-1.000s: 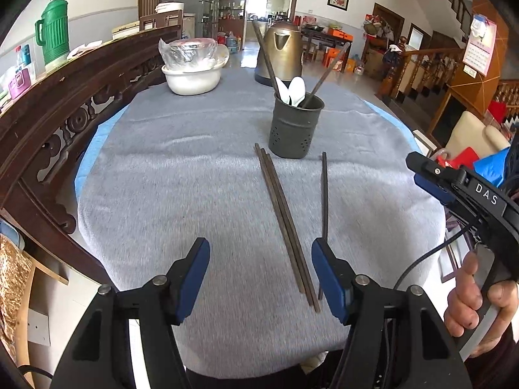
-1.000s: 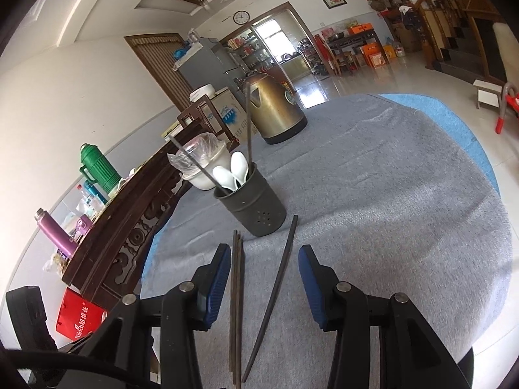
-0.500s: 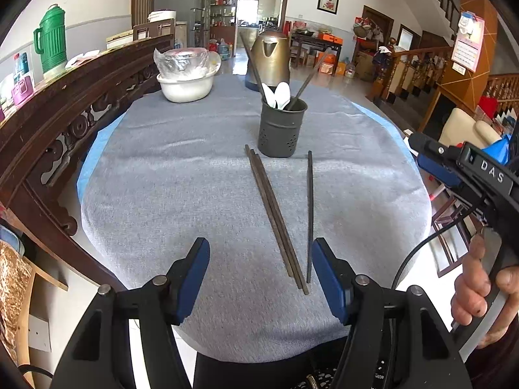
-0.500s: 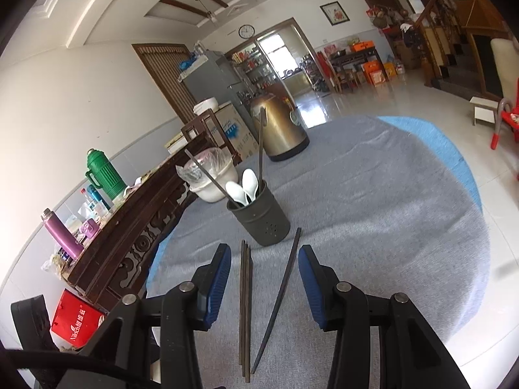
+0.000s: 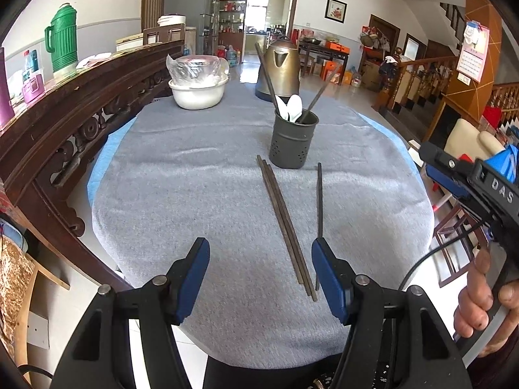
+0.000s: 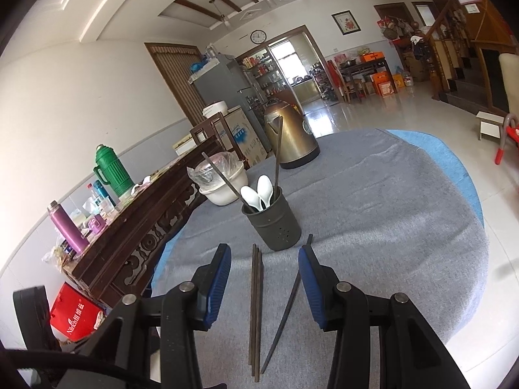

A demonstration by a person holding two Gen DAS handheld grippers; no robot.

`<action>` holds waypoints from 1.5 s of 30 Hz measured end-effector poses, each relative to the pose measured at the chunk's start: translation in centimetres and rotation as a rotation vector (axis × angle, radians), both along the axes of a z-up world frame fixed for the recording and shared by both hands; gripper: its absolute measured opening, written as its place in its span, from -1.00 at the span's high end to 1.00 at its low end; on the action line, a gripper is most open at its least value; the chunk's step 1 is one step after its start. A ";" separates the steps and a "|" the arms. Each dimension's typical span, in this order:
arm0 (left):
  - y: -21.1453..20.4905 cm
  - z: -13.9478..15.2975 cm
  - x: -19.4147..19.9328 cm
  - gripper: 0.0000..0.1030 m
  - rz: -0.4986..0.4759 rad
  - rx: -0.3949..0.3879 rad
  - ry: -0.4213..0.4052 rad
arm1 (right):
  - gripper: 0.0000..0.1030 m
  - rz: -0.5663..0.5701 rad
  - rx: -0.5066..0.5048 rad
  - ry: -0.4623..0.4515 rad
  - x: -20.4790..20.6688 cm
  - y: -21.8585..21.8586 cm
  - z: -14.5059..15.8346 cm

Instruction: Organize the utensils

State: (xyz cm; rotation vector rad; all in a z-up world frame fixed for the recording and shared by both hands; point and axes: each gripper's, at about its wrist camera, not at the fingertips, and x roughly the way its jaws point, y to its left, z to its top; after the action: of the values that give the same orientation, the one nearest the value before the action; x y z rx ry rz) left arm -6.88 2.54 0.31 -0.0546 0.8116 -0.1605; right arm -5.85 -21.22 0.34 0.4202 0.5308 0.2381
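Both the left gripper (image 5: 259,269) and right gripper (image 6: 264,280) hover with jaws open and empty, so the step looks like picking up: loose chopsticks (image 6: 256,304) lie on the worktop (image 6: 389,227) between and just ahead of the right jaws, the holder (image 6: 271,223) beyond them, and next the jaws likely must descend and close on one.

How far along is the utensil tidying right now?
Partly done: two white spoons and two chopsticks already stand in the grey holder. Nothing is in hand; the left gripper and right gripper are open. Left: the chopstick pair and single chopstick on the table.

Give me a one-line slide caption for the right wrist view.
Open right gripper above dark wooden chopsticks lying on the grey tablecloth, before a dark perforated utensil holder.
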 end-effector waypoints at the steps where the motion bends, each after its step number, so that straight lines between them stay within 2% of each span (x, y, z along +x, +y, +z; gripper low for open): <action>1: 0.1 0.1 0.2 -0.28 0.009 0.000 -0.002 | 0.09 0.003 0.000 0.004 0.1 0.0 -0.1; 8: 0.7 0.0 1.9 -0.28 0.081 0.021 0.012 | 0.09 0.035 -0.009 0.018 1.1 -0.9 -0.3; 17: 1.2 -1.4 3.7 -0.28 0.161 0.135 0.074 | 0.09 0.083 -0.060 -0.010 2.0 -3.8 -1.0; 23: -0.6 -0.8 5.1 -0.28 0.179 0.203 0.091 | 0.09 0.108 -0.086 0.014 2.4 -5.7 -2.0; 31: -3.6 0.4 7.1 -0.28 0.208 0.214 0.081 | 0.09 0.184 -0.131 0.043 3.2 -7.4 -2.7; 36: -5.1 1.3 8.2 -0.29 0.210 0.215 0.062 | 0.09 0.201 -0.116 0.050 3.4 -8.8 -2.8; 45: -6.3 2.4 11.0 -0.29 0.181 0.176 0.010 | 0.09 0.154 -0.138 0.042 2.4 -10.6 -1.9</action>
State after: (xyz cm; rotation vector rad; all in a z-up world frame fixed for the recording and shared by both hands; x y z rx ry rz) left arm 4.14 -3.76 2.74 0.0376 0.8239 0.0824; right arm -3.49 -31.86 -1.61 0.2511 0.6175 0.3388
